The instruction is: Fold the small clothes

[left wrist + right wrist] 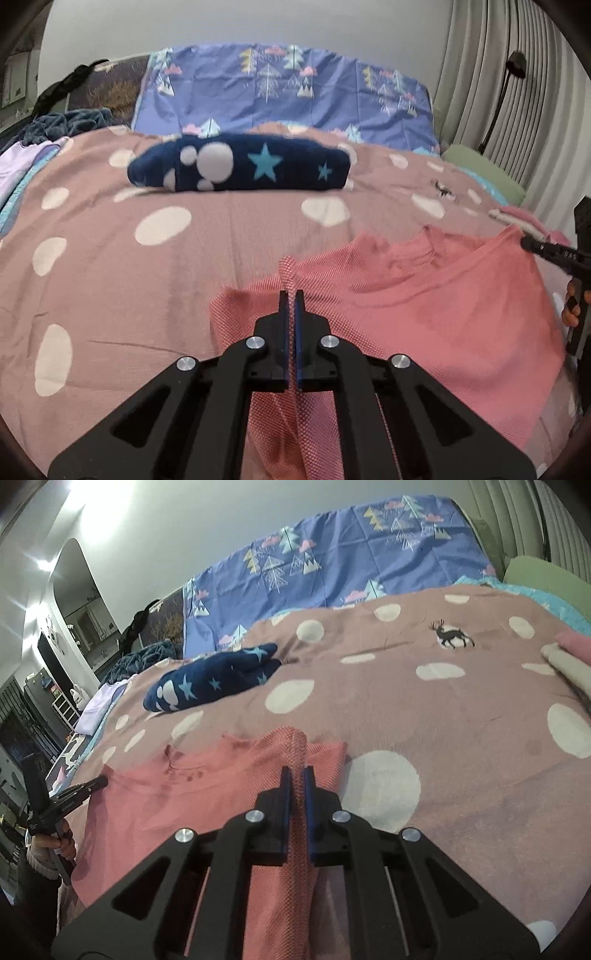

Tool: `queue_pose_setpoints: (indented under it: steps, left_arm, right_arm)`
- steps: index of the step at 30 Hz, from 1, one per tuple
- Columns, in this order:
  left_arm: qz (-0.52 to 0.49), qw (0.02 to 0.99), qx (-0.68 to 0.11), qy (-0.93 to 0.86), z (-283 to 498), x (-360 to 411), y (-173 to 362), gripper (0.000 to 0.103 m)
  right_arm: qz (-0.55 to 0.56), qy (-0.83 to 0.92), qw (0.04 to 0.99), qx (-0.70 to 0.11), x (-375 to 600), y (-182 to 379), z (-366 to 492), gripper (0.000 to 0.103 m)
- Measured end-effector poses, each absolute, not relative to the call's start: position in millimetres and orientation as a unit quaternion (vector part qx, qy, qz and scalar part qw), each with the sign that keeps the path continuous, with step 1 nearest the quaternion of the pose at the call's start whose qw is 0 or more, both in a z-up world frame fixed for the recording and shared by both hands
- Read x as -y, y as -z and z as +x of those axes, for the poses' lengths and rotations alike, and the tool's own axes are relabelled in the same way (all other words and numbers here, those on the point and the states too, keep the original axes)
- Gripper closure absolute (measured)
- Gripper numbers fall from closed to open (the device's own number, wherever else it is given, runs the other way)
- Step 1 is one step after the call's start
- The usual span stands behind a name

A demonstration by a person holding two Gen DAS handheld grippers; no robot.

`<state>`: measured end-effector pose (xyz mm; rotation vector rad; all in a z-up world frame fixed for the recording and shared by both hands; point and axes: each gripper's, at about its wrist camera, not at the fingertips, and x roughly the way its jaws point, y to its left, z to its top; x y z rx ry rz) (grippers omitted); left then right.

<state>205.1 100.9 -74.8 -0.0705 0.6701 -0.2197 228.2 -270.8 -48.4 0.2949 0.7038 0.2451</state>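
The bed cover point(110, 266) is a wide, soft, dusty-pink sheet with pale round dots, and it serves as the flat ground for folding. At 12 o'clock in the left view a blue sheet point(280, 92) with small trees hangs behind it. The pink shirt point(424, 295) is a knitted, slightly rough cloth with a round neck; it lies near the front edge of the bed, from 5 to 3 o'clock in the left view, partly lifted. I judge that it is held at both shoulders so that it can be spread or folded evenly. A folded dark blue fleece point(240, 162) with stars rests well apart at 12 o'clock, probably already finished. The left gripper point(291, 295) is pressed together on a fold of the shirt. The right gripper point(297, 771) likewise pinches a bunched ridge of the shirt.
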Motion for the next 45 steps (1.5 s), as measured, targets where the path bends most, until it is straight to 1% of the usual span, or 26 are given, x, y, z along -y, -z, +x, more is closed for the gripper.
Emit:
queue_pose_setpoints:
  steps: [4, 5, 8, 10, 12, 16, 17, 18, 20, 21, 22, 23, 24, 29, 32, 34, 36, 37, 38, 39, 40, 41, 43, 45]
  left_arm:
    - [-0.033, 0.951, -0.287, 0.112, 192, -97, 47, 0.101]
    - [-0.03, 0.954, -0.278, 0.113, 190, -96, 40, 0.101]
    - [-0.02, 0.958, -0.259, 0.119, 190, -91, 25, 0.101]
    - [-0.011, 0.959, -0.259, 0.118, 197, -87, 23, 0.101]
    - [-0.01, 0.954, -0.276, 0.113, 209, -85, 29, 0.101]
    - [-0.005, 0.945, -0.307, 0.11, 217, -84, 50, 0.101]
    - [-0.004, 0.943, -0.313, 0.108, 218, -84, 56, 0.101]
    - [-0.004, 0.941, -0.322, 0.106, 220, -85, 62, 0.101]
    - [-0.009, 0.937, -0.334, 0.103, 223, -89, 70, 0.101]
    - [-0.011, 0.935, -0.339, 0.101, 224, -91, 73, 0.101]
    - [-0.015, 0.934, -0.344, 0.099, 225, -94, 77, 0.101]
    - [-0.018, 0.933, -0.346, 0.097, 226, -95, 77, 0.101]
    - [-0.02, 0.934, -0.344, 0.095, 226, -96, 77, 0.101]
    - [-0.021, 0.947, -0.306, 0.098, 212, -98, 56, 0.101]
    - [-0.014, 0.958, -0.274, 0.088, 208, -100, 38, 0.101]
    - [-0.019, 0.961, -0.266, 0.075, 215, -105, 33, 0.101]
    - [-0.004, 0.958, -0.279, 0.066, 234, -105, 41, 0.101]
    - [0.005, 0.954, -0.292, 0.06, 244, -104, 49, 0.099]
    - [0.018, 0.944, -0.324, 0.059, 258, -99, 66, 0.098]
    - [0.036, 0.933, -0.352, 0.058, 268, -95, 82, 0.095]
    - [0.053, 0.926, -0.37, 0.051, 273, -91, 95, 0.089]
    - [0.072, 0.914, -0.396, 0.042, 279, -87, 110, 0.084]
    - [0.082, 0.914, -0.396, 0.036, 279, -84, 109, 0.081]
    - [0.087, 0.919, -0.382, 0.039, 272, -83, 104, 0.075]
  right_arm:
    - [0.128, -0.105, 0.934, -0.318, 266, 31, 222, 0.099]
    - [0.125, -0.101, 0.937, -0.312, 266, 27, 222, 0.102]
    - [0.125, -0.093, 0.943, -0.293, 268, 16, 228, 0.103]
    - [0.135, -0.102, 0.939, -0.299, 270, 16, 239, 0.103]
    - [0.136, -0.112, 0.93, -0.322, 270, 24, 254, 0.102]
    - [0.139, -0.121, 0.906, -0.381, 273, 55, 275, 0.095]
    - [0.139, -0.121, 0.903, -0.388, 273, 60, 275, 0.09]
    - [0.139, -0.126, 0.899, -0.395, 274, 67, 276, 0.082]
    - [0.137, -0.134, 0.894, -0.406, 272, 75, 277, 0.073]
    - [0.135, -0.137, 0.893, -0.407, 271, 78, 278, 0.074]
    - [0.128, -0.134, 0.894, -0.408, 269, 79, 278, 0.08]
    - [0.122, -0.132, 0.896, -0.407, 268, 79, 278, 0.099]
    - [0.115, -0.129, 0.899, -0.403, 266, 77, 276, 0.098]
    - [0.078, -0.111, 0.934, -0.331, 257, 40, 252, 0.099]
    - [0.09, -0.107, 0.945, -0.294, 260, 20, 251, 0.099]
    - [0.11, -0.102, 0.944, -0.293, 266, 17, 268, 0.098]
    - [0.119, -0.099, 0.934, -0.321, 269, 30, 293, 0.095]
    - [0.117, -0.092, 0.928, -0.341, 269, 40, 304, 0.093]
    - [0.116, -0.083, 0.92, -0.364, 269, 53, 315, 0.087]
    - [0.117, -0.075, 0.911, -0.389, 270, 67, 323, 0.086]
    - [0.122, -0.07, 0.9, -0.412, 272, 83, 330, 0.086]
    - [0.134, -0.071, 0.895, -0.419, 276, 93, 330, 0.086]
    - [0.172, -0.084, 0.894, -0.405, 290, 100, 322, 0.084]
    - [0.199, -0.089, 0.889, -0.402, 300, 99, 316, 0.077]
